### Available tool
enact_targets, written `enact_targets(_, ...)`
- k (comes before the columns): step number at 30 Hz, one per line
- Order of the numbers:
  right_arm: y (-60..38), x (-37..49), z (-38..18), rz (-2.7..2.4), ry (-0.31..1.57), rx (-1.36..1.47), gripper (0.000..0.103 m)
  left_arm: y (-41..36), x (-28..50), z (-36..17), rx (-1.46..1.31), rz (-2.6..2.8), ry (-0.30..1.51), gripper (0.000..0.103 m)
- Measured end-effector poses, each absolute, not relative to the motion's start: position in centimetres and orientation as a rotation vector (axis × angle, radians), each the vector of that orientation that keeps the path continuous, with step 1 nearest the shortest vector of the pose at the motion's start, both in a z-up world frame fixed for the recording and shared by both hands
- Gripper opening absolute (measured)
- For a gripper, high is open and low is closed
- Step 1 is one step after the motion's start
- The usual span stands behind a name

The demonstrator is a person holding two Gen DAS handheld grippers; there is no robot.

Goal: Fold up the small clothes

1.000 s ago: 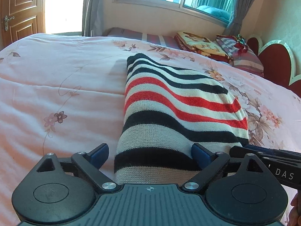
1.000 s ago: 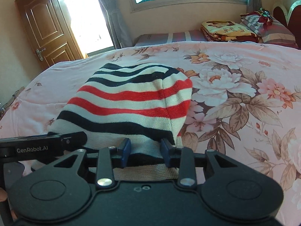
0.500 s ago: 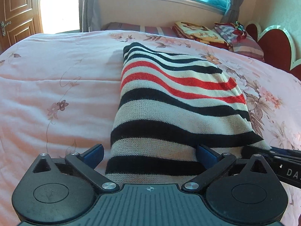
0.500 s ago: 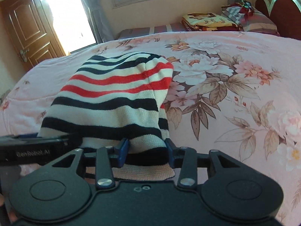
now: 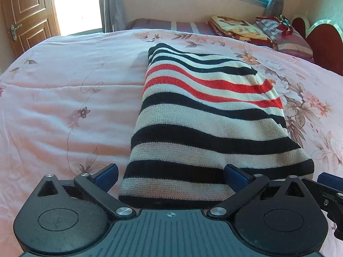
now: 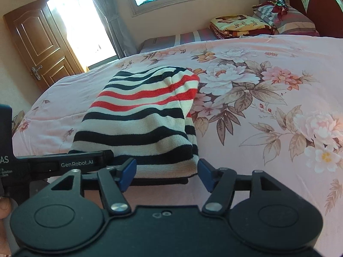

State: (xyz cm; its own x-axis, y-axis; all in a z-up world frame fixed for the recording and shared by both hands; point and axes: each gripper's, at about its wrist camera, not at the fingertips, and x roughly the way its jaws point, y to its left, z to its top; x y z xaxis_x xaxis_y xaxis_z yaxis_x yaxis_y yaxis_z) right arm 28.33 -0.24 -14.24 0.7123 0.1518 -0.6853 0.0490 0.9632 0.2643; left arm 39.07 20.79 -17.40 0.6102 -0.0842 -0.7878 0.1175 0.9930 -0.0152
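A folded knit garment with black, cream and red stripes (image 5: 205, 115) lies flat on the pink floral bedspread (image 5: 64, 98). My left gripper (image 5: 170, 174) is open, its blue pads either side of the garment's near hem, not closed on it. In the right wrist view the same striped garment (image 6: 141, 120) lies just beyond my right gripper (image 6: 167, 174), which is open with its pads apart at the near hem's right corner. The left gripper's body (image 6: 64, 163) shows at the left of that view.
Folded blankets and pillows (image 6: 242, 24) are stacked at the head of the bed beside a red headboard (image 6: 321, 6). A wooden door (image 6: 36, 47) and a bright doorway lie beyond the far side of the bed. A window runs along the back wall.
Both grippers opened and let go of the garment's hem. The garment settled flat on the bed, and both grippers drew back slightly toward its near edge.
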Motion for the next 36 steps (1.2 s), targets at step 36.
enact_targets(36,-3.0,-1.1,0.9,0.082,0.426,0.149,0.102,22.9,4.7,-0.7,-0.005,0.056,0.697,0.103)
